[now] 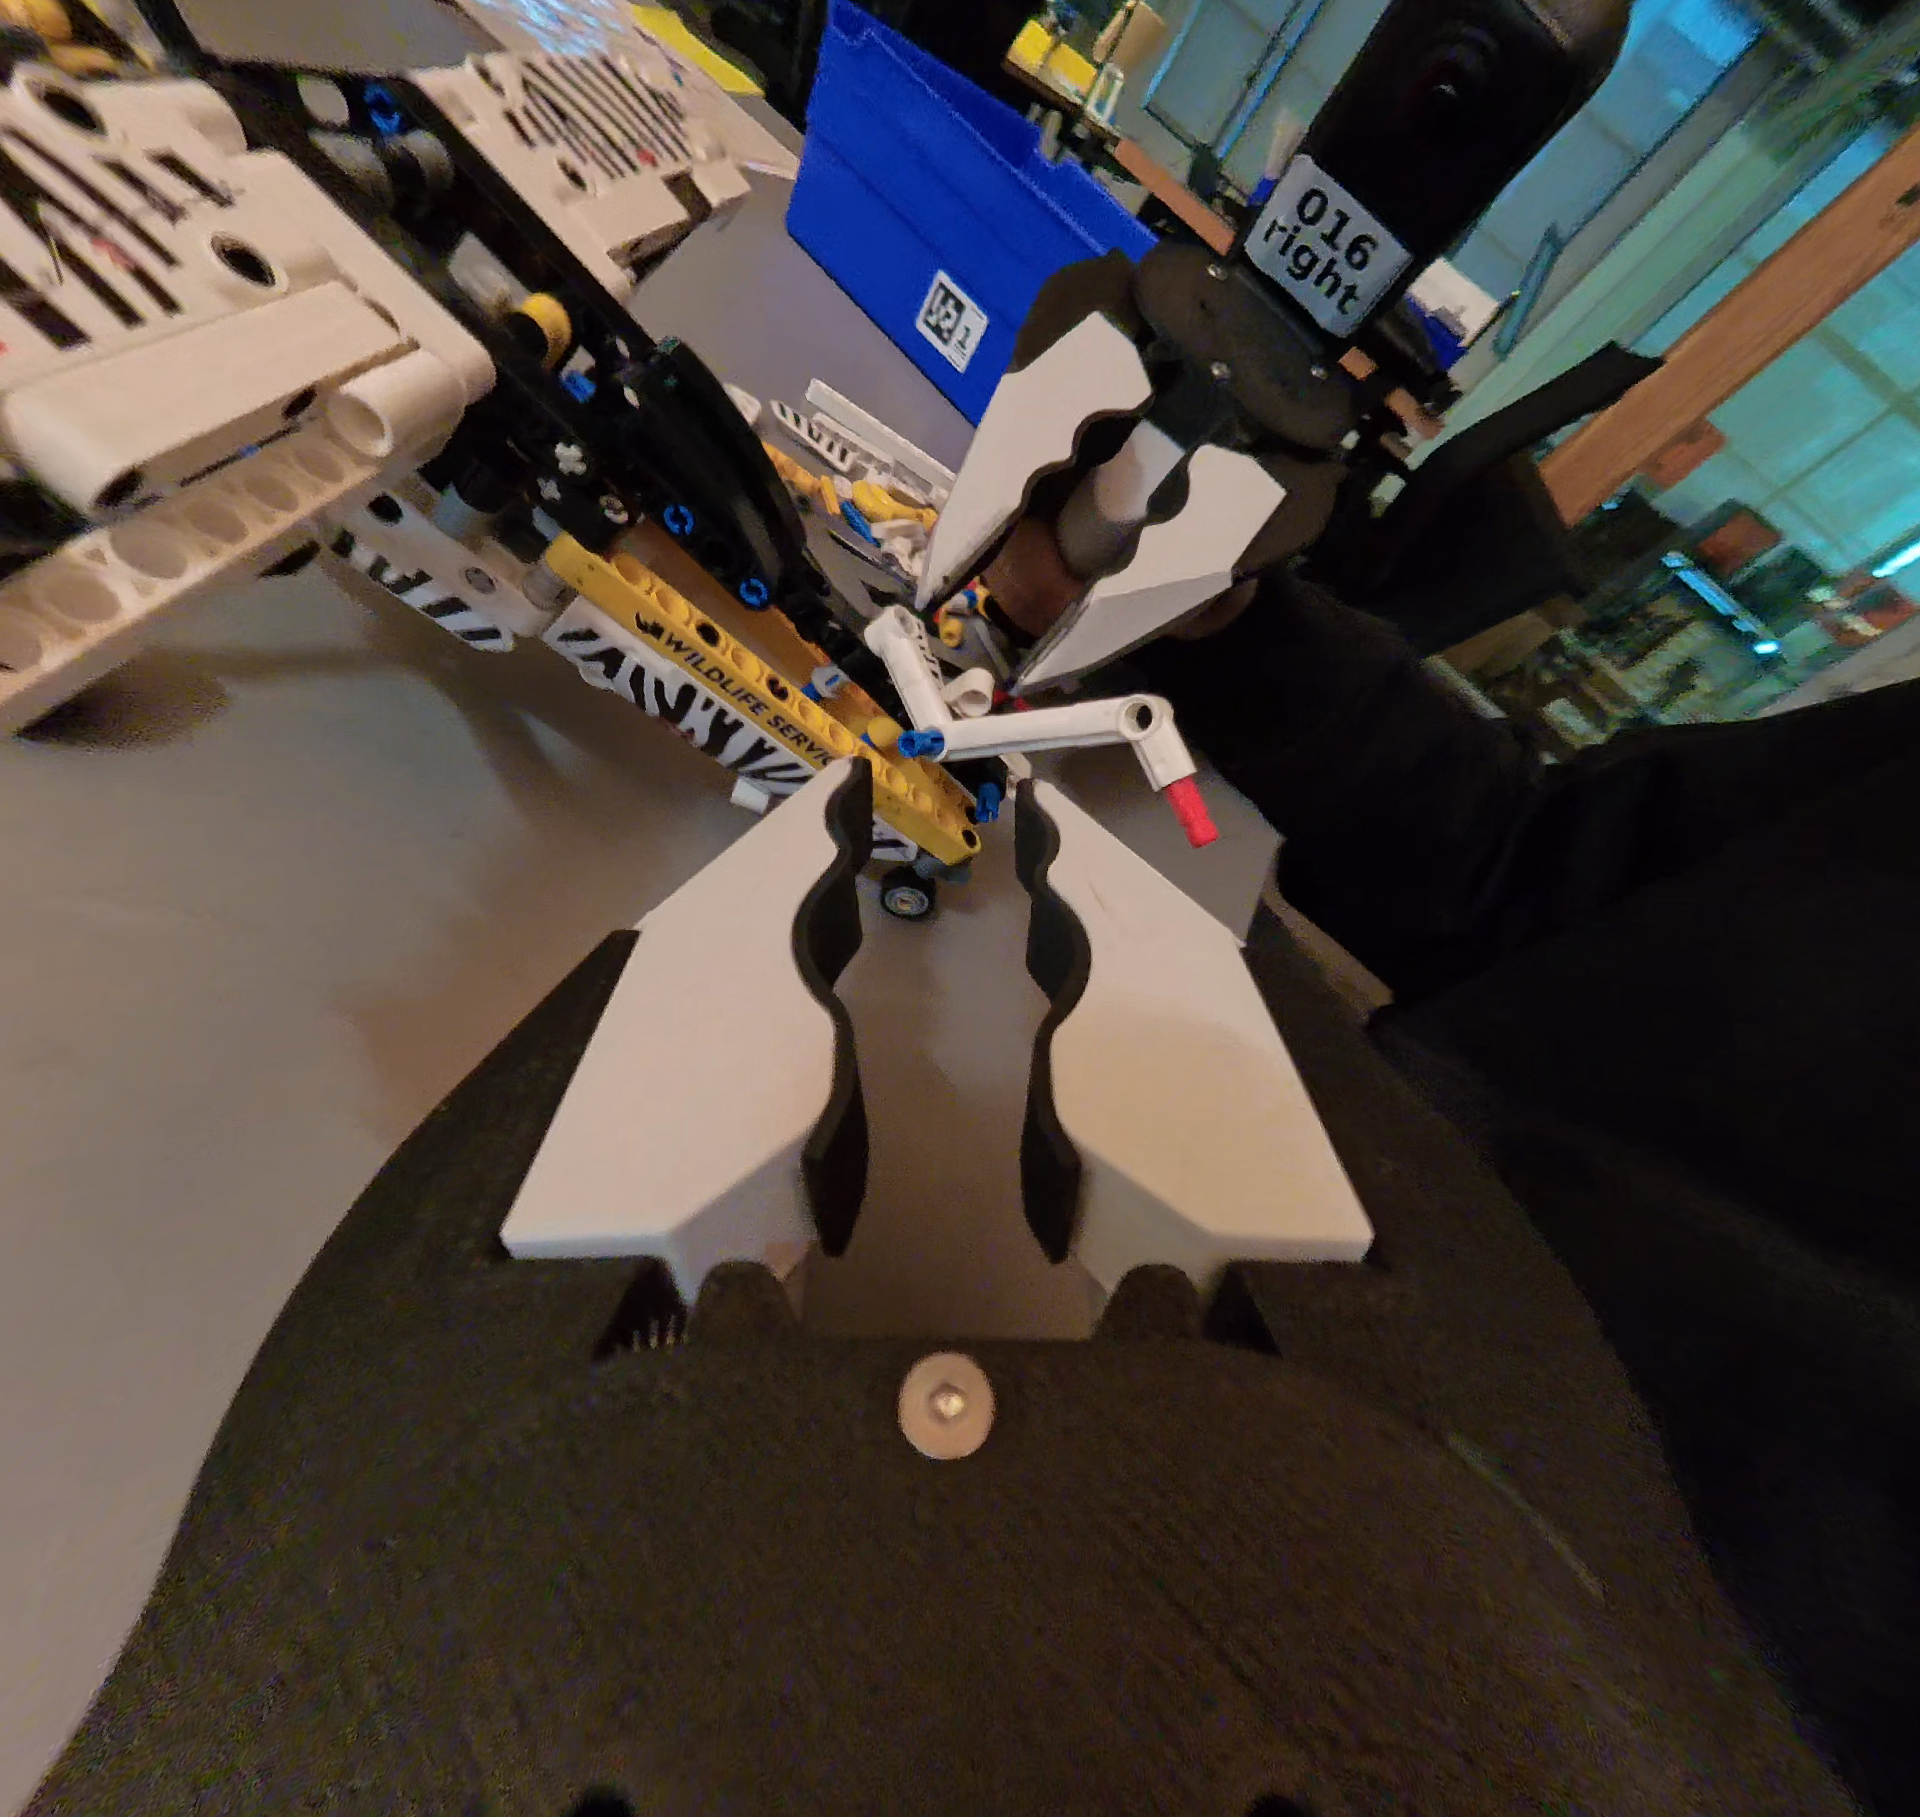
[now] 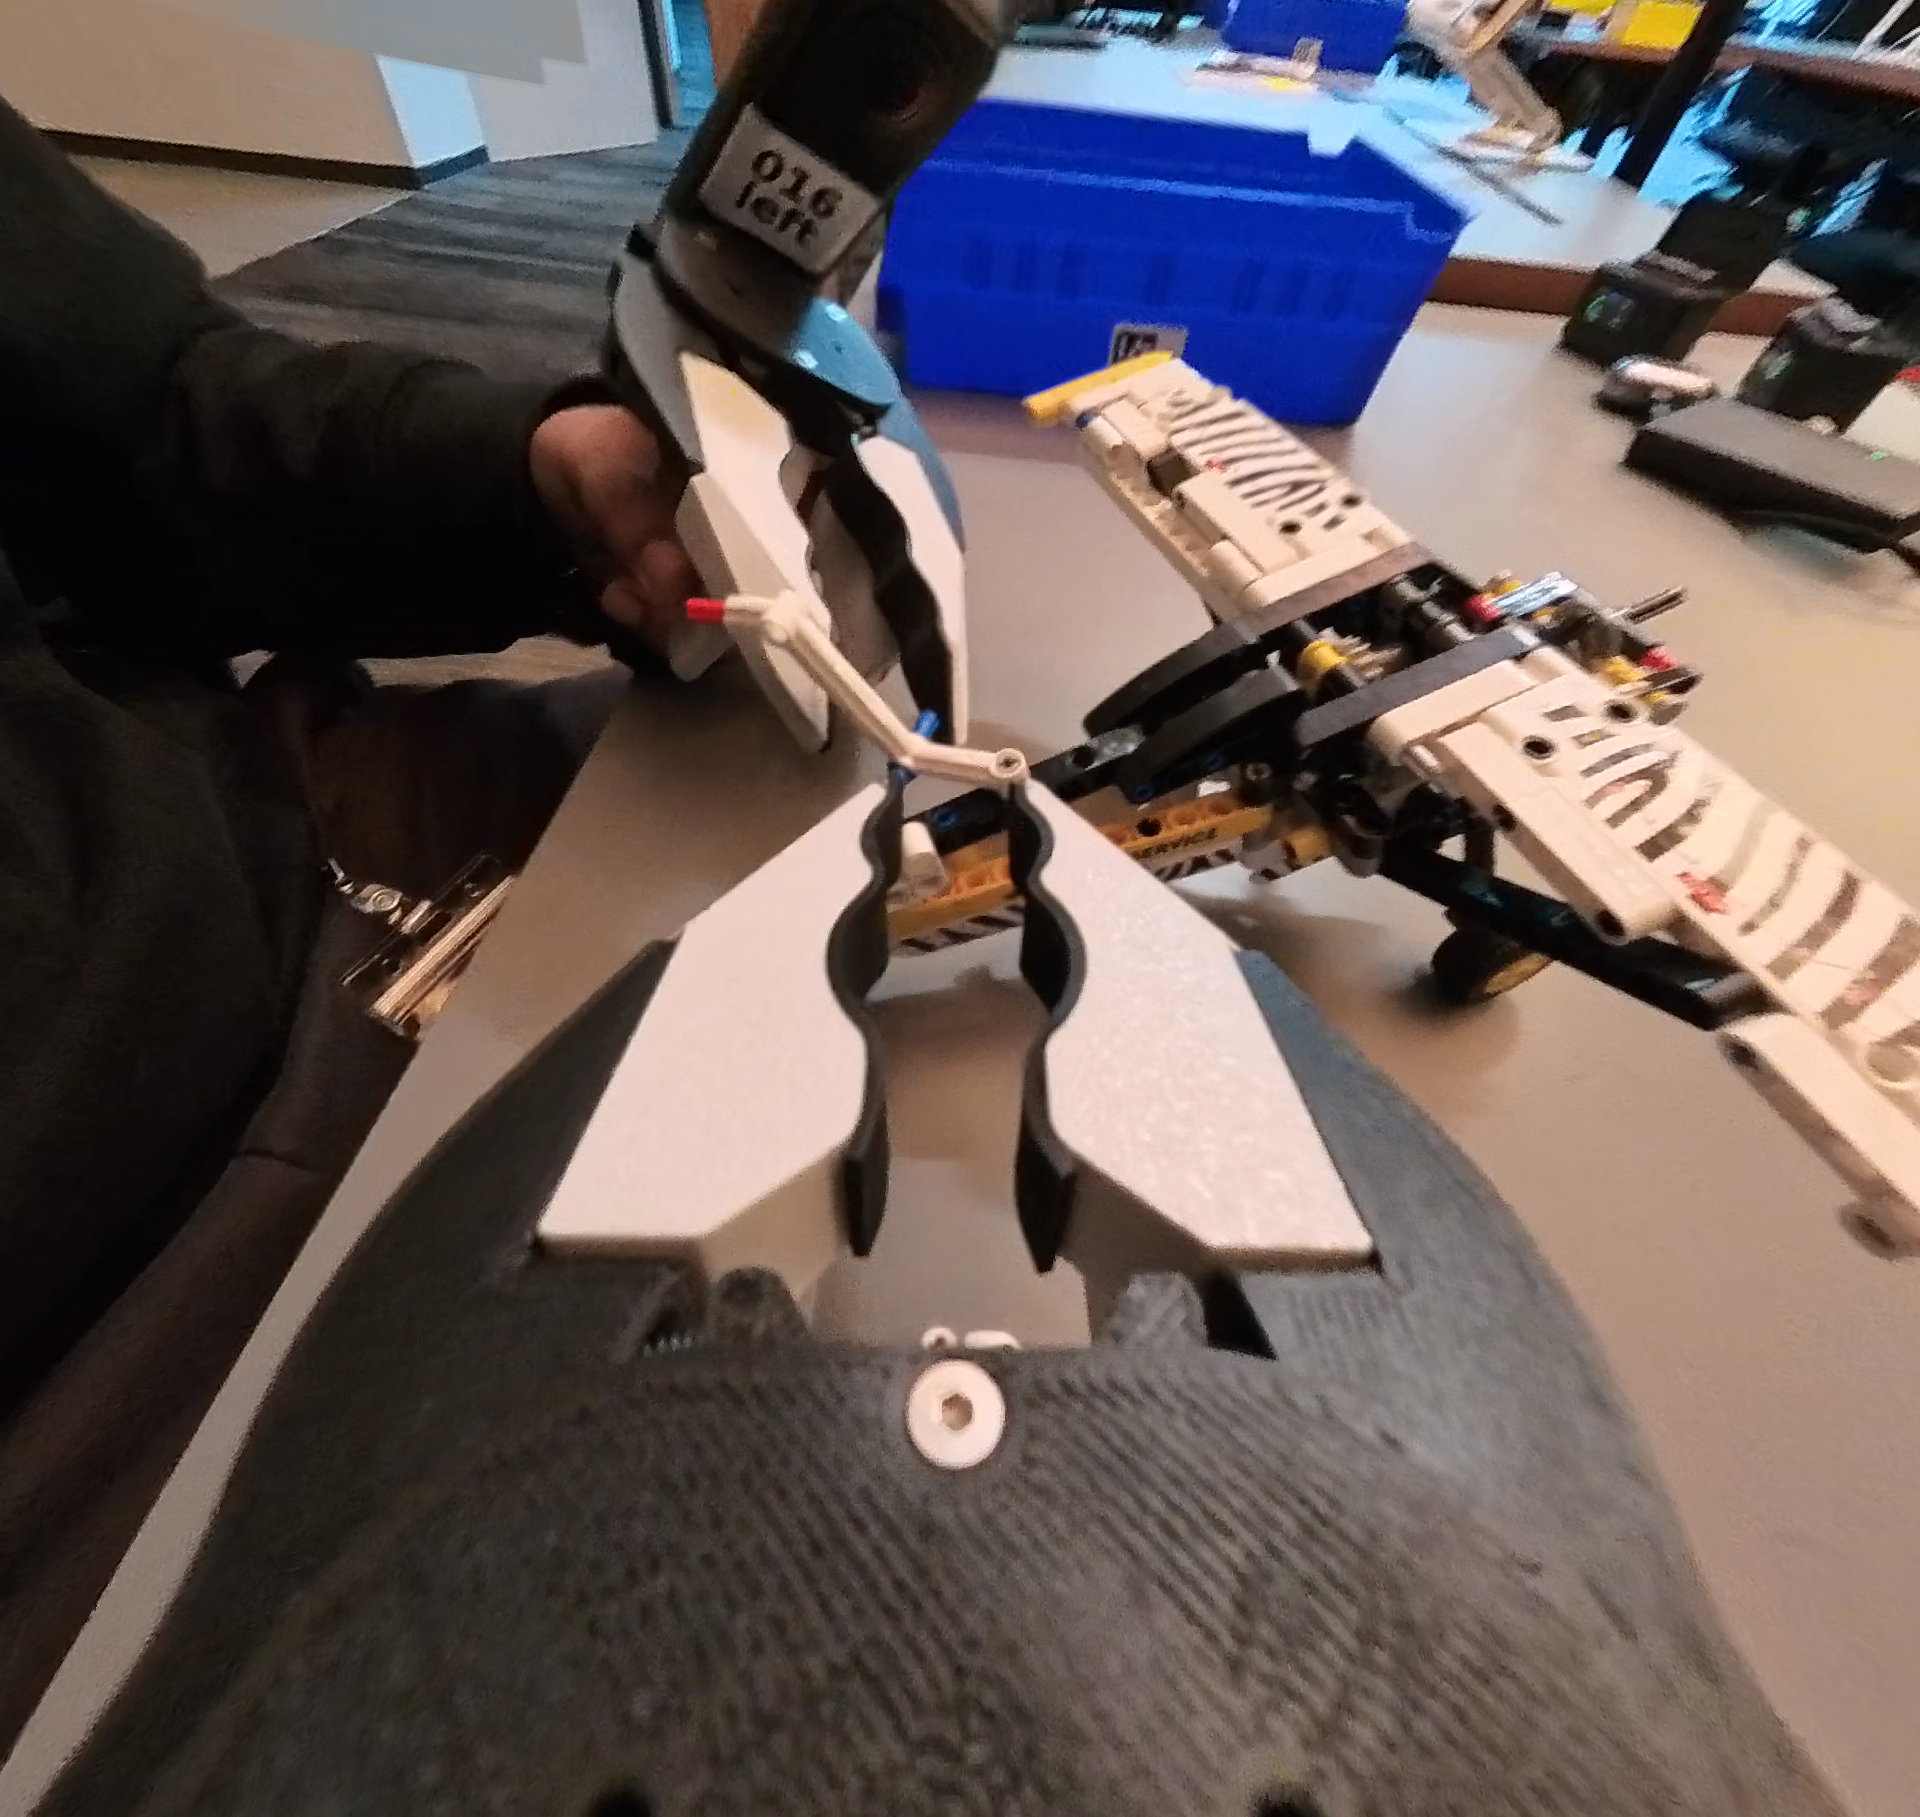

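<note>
Hand-held gripper left (image 1: 940, 791) and hand-held gripper right (image 2: 956, 806) both stand spread beside the bent white link (image 1: 1039, 728), at twelve o'clock from each, seemingly light, stiff, best pinched mid-beam.

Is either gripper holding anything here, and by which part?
Nothing looks held. The left gripper stands open astride the end of the yellow beam; the right gripper is open beside the white bent arm.

Left gripper (image 1: 935, 791) jaws parted around end of yellow beam (image 1: 831, 718) on zebra-striped brick model (image 1: 312, 313); right gripper (image 1: 971, 640) near white angled liftarm (image 1: 1039, 728).
</note>
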The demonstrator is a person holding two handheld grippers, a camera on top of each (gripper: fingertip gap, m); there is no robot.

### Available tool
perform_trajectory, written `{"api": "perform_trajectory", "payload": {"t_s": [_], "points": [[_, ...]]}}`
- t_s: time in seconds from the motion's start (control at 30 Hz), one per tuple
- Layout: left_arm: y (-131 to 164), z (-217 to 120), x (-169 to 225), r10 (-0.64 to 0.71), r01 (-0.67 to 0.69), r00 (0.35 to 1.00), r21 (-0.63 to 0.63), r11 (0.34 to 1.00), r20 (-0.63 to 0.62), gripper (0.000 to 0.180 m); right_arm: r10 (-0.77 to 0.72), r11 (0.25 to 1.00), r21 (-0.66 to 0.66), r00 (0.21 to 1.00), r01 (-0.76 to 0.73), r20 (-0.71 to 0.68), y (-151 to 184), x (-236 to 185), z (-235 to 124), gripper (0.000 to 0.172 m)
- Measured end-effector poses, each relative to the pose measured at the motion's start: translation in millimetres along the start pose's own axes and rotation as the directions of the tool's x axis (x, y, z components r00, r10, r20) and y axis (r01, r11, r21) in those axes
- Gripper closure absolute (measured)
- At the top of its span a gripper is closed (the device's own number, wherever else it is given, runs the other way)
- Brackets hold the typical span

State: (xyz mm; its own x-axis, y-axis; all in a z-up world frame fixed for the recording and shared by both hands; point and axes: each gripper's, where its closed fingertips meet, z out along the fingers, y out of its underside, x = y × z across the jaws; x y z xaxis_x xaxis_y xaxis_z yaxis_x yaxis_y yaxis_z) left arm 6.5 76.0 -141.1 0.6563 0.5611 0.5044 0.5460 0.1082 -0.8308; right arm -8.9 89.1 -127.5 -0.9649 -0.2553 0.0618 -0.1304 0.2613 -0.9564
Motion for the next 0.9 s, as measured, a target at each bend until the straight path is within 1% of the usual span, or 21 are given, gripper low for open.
{"api": "perform_trajectory", "payload": {"t_s": [0.1, 0.2, 0.3, 0.37, 0.47, 0.57, 0.63, 0.73, 0.83, 0.9], "points": [[-7, -1, 1, 0.097, -0.101, 0.992, 0.043, 0.994, 0.085, 0.151, -0.024, 0.999, 0.041, 0.997, 0.027, -0.067, -10, 1, -4, 0.154], [-9, -1, 1, 0.197, -0.206, 0.965, 0.035, 0.978, 0.172, 0.146, -0.078, 0.995, 0.044, 0.983, 0.086, -0.168, -14, 0, -4, 0.155], [-6, 2, -4, 0.263, -0.270, 0.924, -0.015, 0.963, 0.276, 0.152, -0.126, 0.991, 0.007, 0.956, 0.132, -0.264, -12, -3, 0, 0.156], [-5, 3, -9, 0.306, -0.307, 0.888, -0.055, 0.950, 0.342, 0.160, -0.157, 0.988, -0.043, 0.932, 0.151, -0.326, -6, -3, 3, 0.157], [-5, 5, -11, 0.386, -0.380, 0.830, -0.097, 0.920, 0.403, 0.166, -0.244, 0.968, -0.136, 0.912, 0.210, -0.329, 6, -9, 11, 0.160], [-6, 6, -10, 0.468, -0.460, 0.768, -0.131, 0.878, 0.437, 0.169, -0.294, 0.953, -0.179, 0.895, 0.247, -0.334, 10, -10, 14, 0.158], [-5, 6, -9, 0.494, -0.485, 0.745, -0.144, 0.862, 0.448, 0.168, -0.302, 0.950, -0.185, 0.891, 0.251, -0.339, 10, -10, 15, 0.158], [-6, 6, -10, 0.498, -0.490, 0.738, -0.146, 0.860, 0.455, 0.169, -0.325, 0.942, -0.208, 0.876, 0.265, -0.356, 10, -9, 16, 0.159], [-6, 6, -11, 0.484, -0.477, 0.746, -0.140, 0.868, 0.457, 0.169, -0.368, 0.924, -0.244, 0.853, 0.293, -0.369, 11, -9, 18, 0.166], [-7, 6, -12, 0.477, -0.471, 0.750, -0.137, 0.871, 0.459, 0.169, -0.401, 0.910, -0.268, 0.831, 0.315, -0.385, 11, -8, 18, 0.167]]}}
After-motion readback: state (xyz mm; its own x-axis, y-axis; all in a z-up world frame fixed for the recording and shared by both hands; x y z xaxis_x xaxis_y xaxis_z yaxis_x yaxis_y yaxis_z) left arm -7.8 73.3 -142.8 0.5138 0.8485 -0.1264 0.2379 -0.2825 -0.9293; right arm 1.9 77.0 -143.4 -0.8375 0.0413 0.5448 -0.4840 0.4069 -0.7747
